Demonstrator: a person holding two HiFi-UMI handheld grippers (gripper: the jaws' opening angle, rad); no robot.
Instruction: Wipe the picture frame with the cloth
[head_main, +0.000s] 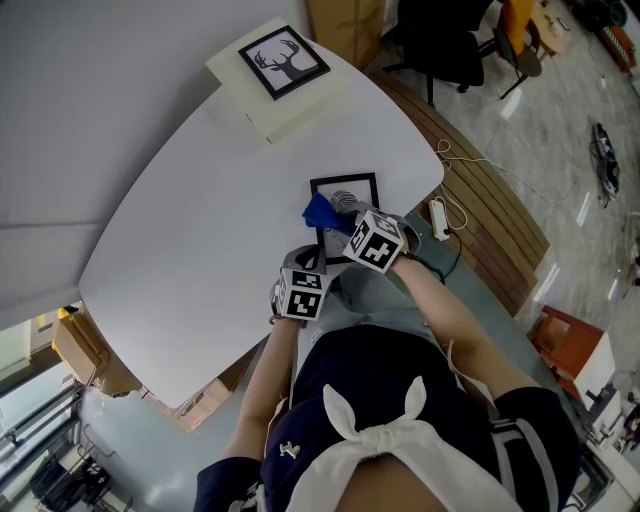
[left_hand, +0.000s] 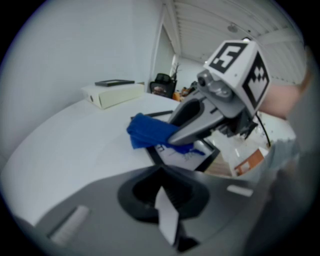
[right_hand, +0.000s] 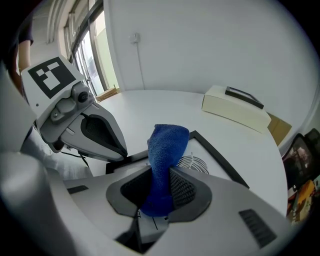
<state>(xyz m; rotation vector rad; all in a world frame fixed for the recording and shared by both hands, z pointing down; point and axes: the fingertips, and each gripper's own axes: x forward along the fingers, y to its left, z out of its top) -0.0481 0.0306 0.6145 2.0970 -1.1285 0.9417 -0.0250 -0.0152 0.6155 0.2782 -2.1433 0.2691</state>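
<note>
A black picture frame (head_main: 345, 182) (right_hand: 216, 156) lies flat on the white table (head_main: 200, 230), close to its near edge, and shows a white print with a leaf drawing. My right gripper (head_main: 346, 222) (right_hand: 162, 176) is shut on a blue cloth (head_main: 320, 212) (left_hand: 147, 131) (right_hand: 168, 144). The cloth's free end hangs over the frame's left part. My left gripper (head_main: 316, 268) (right_hand: 122, 153) is shut, its tips at the frame's near left corner (left_hand: 156, 161). Whether they touch the corner I cannot tell. In the left gripper view the right gripper (left_hand: 172, 140) reaches in from the right.
A cream box (head_main: 270, 105) (left_hand: 112, 95) (right_hand: 235, 112) with a second, deer-print frame (head_main: 283, 62) on top stands at the table's far side. A power strip (head_main: 440, 218) lies on the wooden floor to the right. Cardboard boxes (head_main: 85, 350) sit left of the table.
</note>
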